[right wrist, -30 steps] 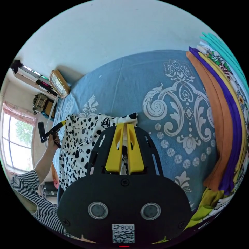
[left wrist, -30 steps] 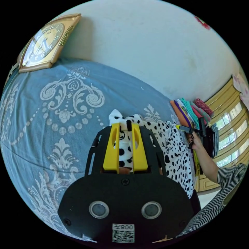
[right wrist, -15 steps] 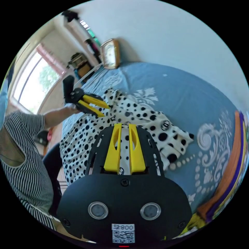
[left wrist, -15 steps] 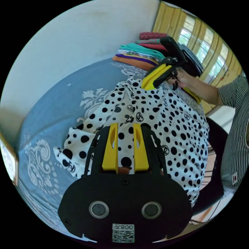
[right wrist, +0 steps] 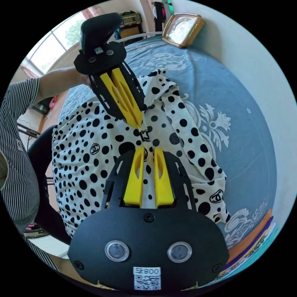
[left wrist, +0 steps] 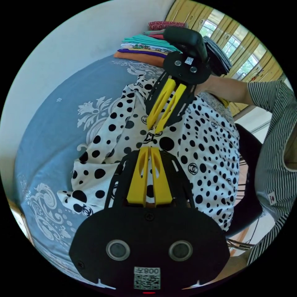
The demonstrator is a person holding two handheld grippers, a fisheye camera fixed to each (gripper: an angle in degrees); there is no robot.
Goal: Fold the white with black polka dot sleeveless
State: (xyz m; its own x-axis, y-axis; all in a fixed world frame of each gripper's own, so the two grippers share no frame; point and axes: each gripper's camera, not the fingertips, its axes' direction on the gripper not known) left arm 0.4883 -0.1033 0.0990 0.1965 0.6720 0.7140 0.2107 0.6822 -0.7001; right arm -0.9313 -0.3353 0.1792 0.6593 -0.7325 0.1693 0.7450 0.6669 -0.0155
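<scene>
1. Top (left wrist: 204, 148) first: the polka dot sleeveless lies spread on the blue bedsheet (left wrist: 62, 117), its long axis running from the near bed edge by the chair (left wrist: 247, 185) out toward the wall (left wrist: 77, 46).
2. Left gripper (left wrist: 149, 148), tips down on the top's middle, jaws drawn nearly together; whether they pinch cloth, I cannot tell.
3. Right gripper (left wrist: 153, 126) points straight back at it, tips almost meeting over the same spot. In the right gripper view, the right gripper (right wrist: 149, 149) shows a narrow gap between its jaws, cloth underneath, no clear pinch.
4. Both sit equally near the midline, so a fold across it looks likeliest.
5. Writing: interlocked ring logos dot the top; no readable words.
6. Beyond the top: folded stack (left wrist: 145, 51) one way, clock (right wrist: 182, 31) against the wall the other.
</scene>
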